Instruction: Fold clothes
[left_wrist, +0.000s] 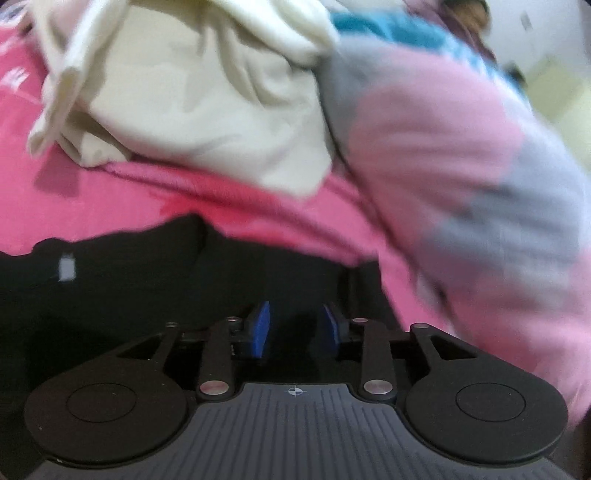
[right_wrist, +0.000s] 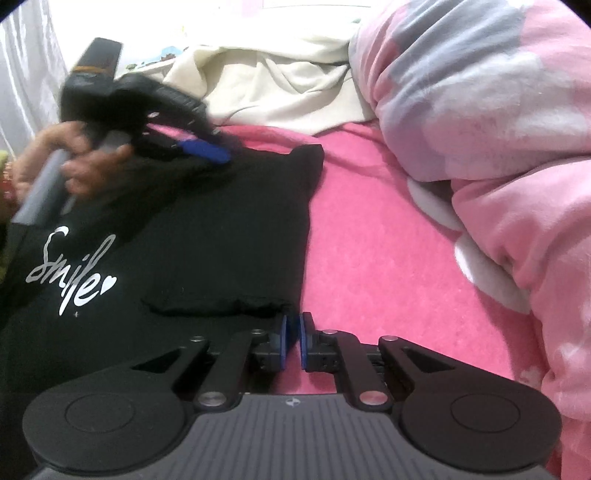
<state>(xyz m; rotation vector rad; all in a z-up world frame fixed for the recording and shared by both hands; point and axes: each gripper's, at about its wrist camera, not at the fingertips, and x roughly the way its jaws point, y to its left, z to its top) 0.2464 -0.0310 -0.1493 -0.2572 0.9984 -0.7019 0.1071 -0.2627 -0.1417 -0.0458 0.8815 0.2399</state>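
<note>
White "Smile" lettering (right_wrist: 72, 275) shows only from the right wrist.

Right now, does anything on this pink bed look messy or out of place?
Yes. A cream garment lies crumpled in a heap at the far side of the pink bedsheet, unfolded. The black T-shirt with white "Smile" lettering lies mostly flat, though its near edge is bunched into a small ridge.

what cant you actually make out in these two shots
- Left wrist view: the left claw stands over the black shirt; whether cloth lies between its pads is lost in dark fabric and blur.
- Right wrist view: the right claw is nearly shut at the shirt's hem; a pinched edge cannot be confirmed.
- Right wrist view: the shirt's left part is cut off by the frame edge.
</note>
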